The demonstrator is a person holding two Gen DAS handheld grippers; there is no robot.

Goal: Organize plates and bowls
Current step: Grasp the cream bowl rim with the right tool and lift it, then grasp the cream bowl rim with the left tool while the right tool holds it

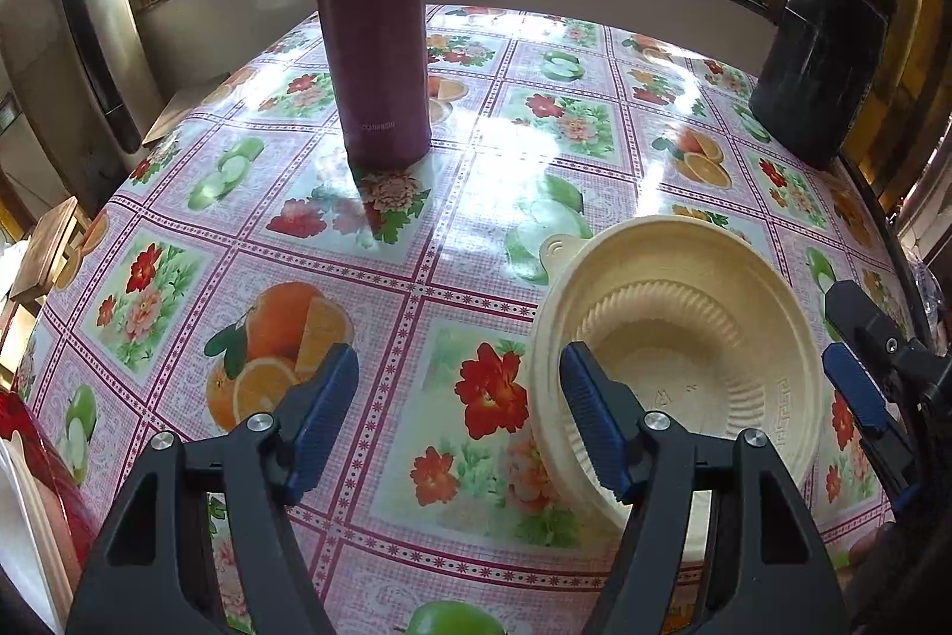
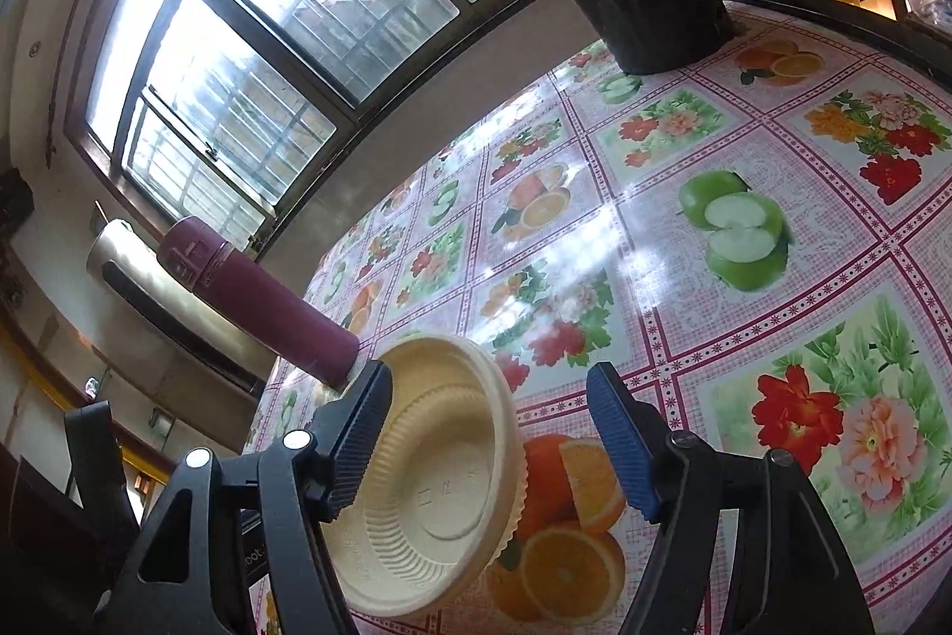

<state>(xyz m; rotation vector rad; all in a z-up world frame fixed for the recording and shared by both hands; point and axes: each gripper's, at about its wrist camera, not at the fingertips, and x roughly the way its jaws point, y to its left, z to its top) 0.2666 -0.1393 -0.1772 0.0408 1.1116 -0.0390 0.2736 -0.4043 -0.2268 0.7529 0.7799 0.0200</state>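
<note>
Table [image 1: 476, 147] under a glossy fruit-and-flower oilcloth; a maroon flask [image 1: 375, 40] stands toward the far side, a black jug [image 1: 821, 63] at the far right corner.

Cream bowl [image 1: 684, 337], ribbed, looks like two nested, sits on the near right part of the table.

Left hand-held gripper [image 1: 458, 415]: jaws open, nothing between them; its right finger overlaps the bowl's near-left rim, contact not clear.

Right hand-held gripper [image 2: 488, 432]: jaws open, straddling the bowl's right wall, not pressing.

Judgement: the step is taking the bowl. Best done by seating one pad inside the rim and one outside, closing gently since thin ribbed walls may flex, and lifting straight so the nested pair stays together.
</note>
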